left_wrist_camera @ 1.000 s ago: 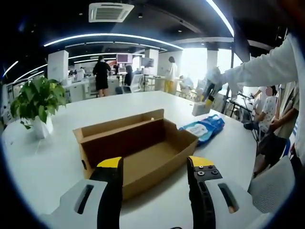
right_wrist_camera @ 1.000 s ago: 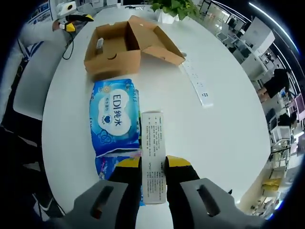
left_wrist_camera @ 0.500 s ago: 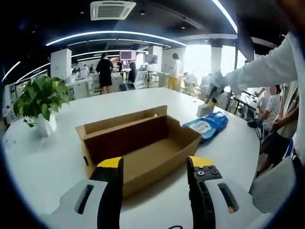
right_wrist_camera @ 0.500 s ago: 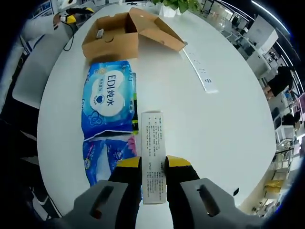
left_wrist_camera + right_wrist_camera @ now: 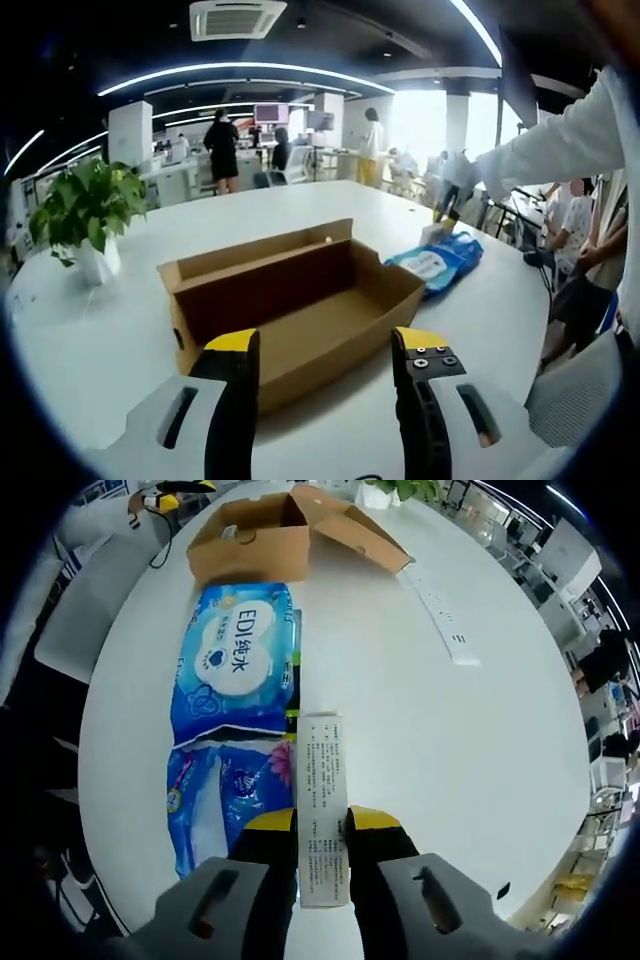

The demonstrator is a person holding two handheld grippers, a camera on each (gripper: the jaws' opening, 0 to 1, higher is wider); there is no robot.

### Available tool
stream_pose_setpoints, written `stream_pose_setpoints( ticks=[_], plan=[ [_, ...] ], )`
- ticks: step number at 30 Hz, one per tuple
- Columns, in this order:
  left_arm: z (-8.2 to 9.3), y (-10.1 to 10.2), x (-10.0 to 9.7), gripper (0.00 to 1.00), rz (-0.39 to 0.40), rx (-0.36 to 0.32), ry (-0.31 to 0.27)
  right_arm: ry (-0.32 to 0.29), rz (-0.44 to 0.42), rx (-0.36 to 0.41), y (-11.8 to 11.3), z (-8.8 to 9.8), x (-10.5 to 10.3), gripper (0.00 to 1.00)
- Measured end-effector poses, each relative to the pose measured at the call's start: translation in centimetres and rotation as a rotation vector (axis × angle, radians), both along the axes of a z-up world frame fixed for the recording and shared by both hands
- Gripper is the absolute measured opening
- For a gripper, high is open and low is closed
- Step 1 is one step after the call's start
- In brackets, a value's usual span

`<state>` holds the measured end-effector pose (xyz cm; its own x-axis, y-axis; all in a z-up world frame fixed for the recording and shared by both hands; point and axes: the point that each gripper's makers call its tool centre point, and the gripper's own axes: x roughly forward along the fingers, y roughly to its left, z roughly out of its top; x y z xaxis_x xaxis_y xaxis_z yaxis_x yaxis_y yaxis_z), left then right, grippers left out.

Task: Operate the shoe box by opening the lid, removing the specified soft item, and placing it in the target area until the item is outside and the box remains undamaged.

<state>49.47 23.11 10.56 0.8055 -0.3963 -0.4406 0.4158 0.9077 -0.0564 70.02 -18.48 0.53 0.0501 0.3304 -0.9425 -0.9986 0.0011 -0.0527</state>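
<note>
Carrying a white printed box (image 5: 322, 805) pinched in the right hand-held gripper (image 5: 322, 825) farther from the opened shoe box (image 5: 290, 530) at 12 o'clock, past the blue wet-wipe packs (image 5: 235, 670) on the counter (image 5: 470, 770); left hand-held gripper (image 5: 322, 345) gapes empty.

white table (image 5: 480, 770); on it shoe box (image 5: 300, 310); blue wipes packs (image 5: 235, 670); potted plant (image 5: 85, 215)

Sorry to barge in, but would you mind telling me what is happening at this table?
A person is emptying a cardboard shoe box with two handheld grippers. The box stands open on the white table, with no items visible inside it from the left gripper view. The right gripper is shut on a slim white printed carton, held above the table beside blue wet-wipe packs already lying outside the box. The left gripper is open, holding nothing, near the box's front edge.
</note>
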Motion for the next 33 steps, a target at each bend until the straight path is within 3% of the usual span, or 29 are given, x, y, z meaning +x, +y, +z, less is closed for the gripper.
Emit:
stream_pose_setpoints(
  ticks=[13, 18, 19, 23, 33],
  plan=[
    [-0.1, 0.1, -0.2, 0.54, 0.007, 0.007, 0.006, 0.0, 0.019, -0.026, -0.8, -0.8, 0.2, 0.16],
    [-0.1, 0.2, -0.2, 0.54, 0.009, 0.006, 0.004, 0.009, -0.007, -0.035, -0.9, -0.8, 0.1, 0.18],
    [-0.1, 0.2, -0.3, 0.54, 0.009, 0.005, 0.004, 0.024, -0.028, -0.031, -0.9, -0.8, 0.0, 0.22],
    [-0.1, 0.3, -0.3, 0.54, 0.01, 0.005, 0.002, -0.006, -0.034, -0.019, -0.8, -0.3, 0.5, 0.29],
    [0.2, 0.2, -0.3, 0.54, 0.005, 0.001, -0.005, -0.022, -0.056, -0.006, -0.8, 0.7, 0.6, 0.31]
  ],
)
